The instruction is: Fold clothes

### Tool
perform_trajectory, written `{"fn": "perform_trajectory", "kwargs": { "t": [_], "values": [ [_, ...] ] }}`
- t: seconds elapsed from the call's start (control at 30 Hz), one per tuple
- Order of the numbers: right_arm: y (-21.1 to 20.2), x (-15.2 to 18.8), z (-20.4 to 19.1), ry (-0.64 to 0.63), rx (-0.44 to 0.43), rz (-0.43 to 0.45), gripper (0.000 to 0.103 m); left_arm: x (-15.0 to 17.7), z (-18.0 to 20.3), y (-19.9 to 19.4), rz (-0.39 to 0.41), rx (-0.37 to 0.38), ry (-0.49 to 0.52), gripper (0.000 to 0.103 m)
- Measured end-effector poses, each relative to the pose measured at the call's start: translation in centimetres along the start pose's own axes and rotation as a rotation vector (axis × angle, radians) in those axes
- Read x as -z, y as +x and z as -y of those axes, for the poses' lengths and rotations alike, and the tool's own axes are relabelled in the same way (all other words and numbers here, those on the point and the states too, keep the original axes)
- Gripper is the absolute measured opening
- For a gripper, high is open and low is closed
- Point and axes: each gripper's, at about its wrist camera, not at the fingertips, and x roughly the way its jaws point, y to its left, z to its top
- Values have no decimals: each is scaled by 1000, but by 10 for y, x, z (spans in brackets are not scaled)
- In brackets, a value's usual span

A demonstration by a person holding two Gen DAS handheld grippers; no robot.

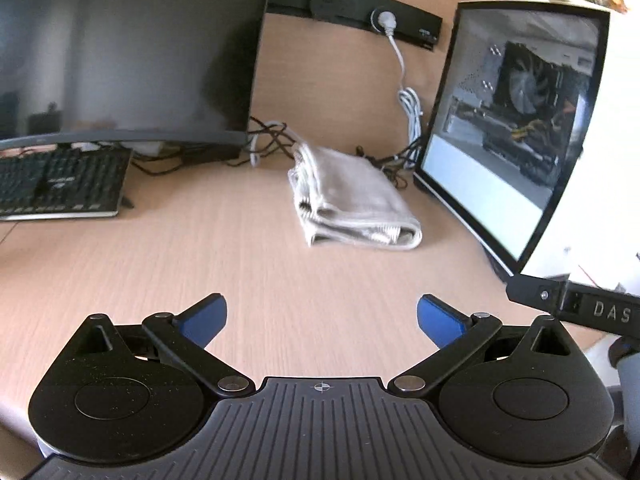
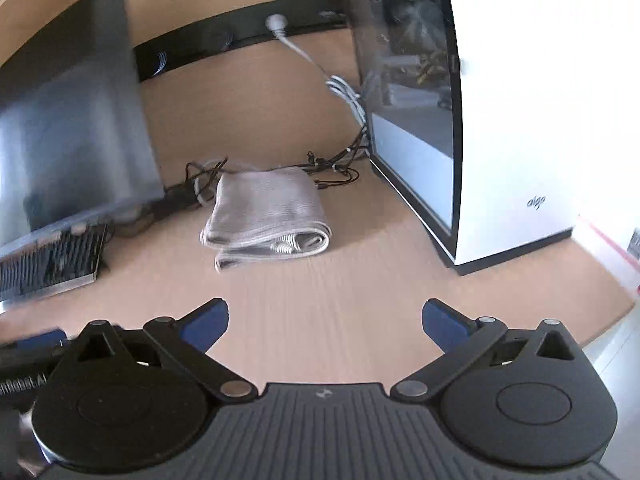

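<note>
Folded light grey knitted garment (image 1: 352, 200) lies on pale wooden desk (image 1: 240, 264), far from both tools, between black curved monitor (image 1: 120, 48) on left and white computer case with glass side (image 1: 520, 128) on right. Left gripper (image 1: 322, 320) with blue pads: jaws wide apart, nothing between. Right gripper (image 2: 325, 322): same, empty. Black keyboard (image 1: 60, 184) at far left, tangled cables (image 1: 272, 136) behind garment.

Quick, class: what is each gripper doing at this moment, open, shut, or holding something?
Left gripper: open, jaws wide, holding nothing.
Right gripper: open, jaws wide, holding nothing.
The folded grey cloth lies on the desk, clear of both.
</note>
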Motion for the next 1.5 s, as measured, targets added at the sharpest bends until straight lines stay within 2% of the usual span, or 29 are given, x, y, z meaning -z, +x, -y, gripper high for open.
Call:
{"fn": "perform_trajectory", "kwargs": {
  "t": [0.13, 0.27, 0.37, 0.77, 1.5],
  "values": [
    [-27, -1, 11, -52, -54, 65, 103, 5, 13, -24, 53, -28, 24, 103],
    [-40, 1, 12, -117, -68, 109, 103, 3, 28, -43, 108, -84, 33, 103],
    [-46, 2, 14, -140, -84, 124, 103, 4, 34, -46, 87, -114, 22, 103],
    [-51, 1, 31, -141, -106, 136, 103, 10, 61, -56, 75, -121, 62, 103],
    [-56, 5, 39, -147, -114, 122, 103, 13, 68, -50, 35, -154, 60, 103]
  ]
}}
